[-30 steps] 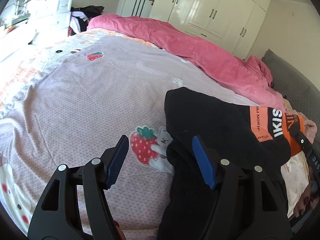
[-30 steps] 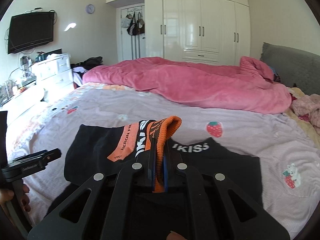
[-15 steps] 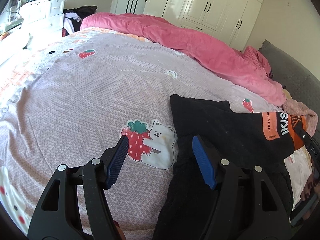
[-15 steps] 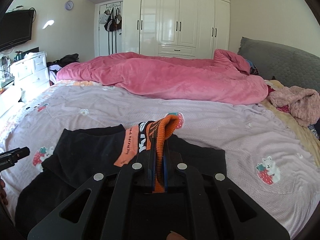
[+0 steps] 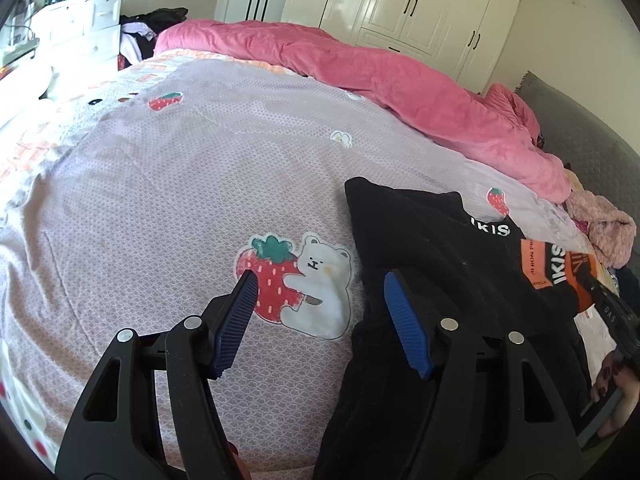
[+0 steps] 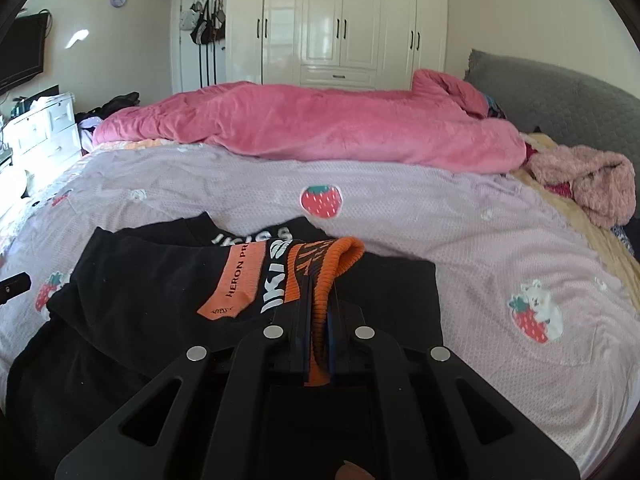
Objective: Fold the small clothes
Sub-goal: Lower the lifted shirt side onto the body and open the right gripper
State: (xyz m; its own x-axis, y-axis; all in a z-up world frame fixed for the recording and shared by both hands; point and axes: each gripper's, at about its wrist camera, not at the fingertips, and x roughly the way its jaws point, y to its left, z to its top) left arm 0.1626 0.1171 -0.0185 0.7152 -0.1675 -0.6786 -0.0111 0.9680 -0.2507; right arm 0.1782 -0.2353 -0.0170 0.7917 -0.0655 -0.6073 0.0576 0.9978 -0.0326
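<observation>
A small black sweater (image 6: 152, 280) with an orange patch and orange ribbed cuff (image 6: 340, 260) lies on the lilac bedspread (image 6: 440, 216). My right gripper (image 6: 318, 300) is shut on that cuff, with the sleeve drawn across the garment's body. In the left wrist view the same sweater (image 5: 424, 240) spreads at the right, its lower part hanging over the near edge. My left gripper (image 5: 320, 284) hovers open above the bedspread's strawberry-and-bear print (image 5: 296, 280), nothing between its blue pads; the right-hand pad sits just over the sweater's left edge.
A pink duvet (image 6: 312, 124) is heaped across the far side of the bed. A fuzzy pink garment (image 6: 588, 176) lies at the right by the grey headboard (image 6: 560, 96). White wardrobes (image 6: 340, 20) stand behind, and white drawers (image 5: 80, 28) at the left.
My right gripper has carried the orange cuff lower and farther over the sweater's body. The left gripper stays open in about the same spot, slightly turned.
</observation>
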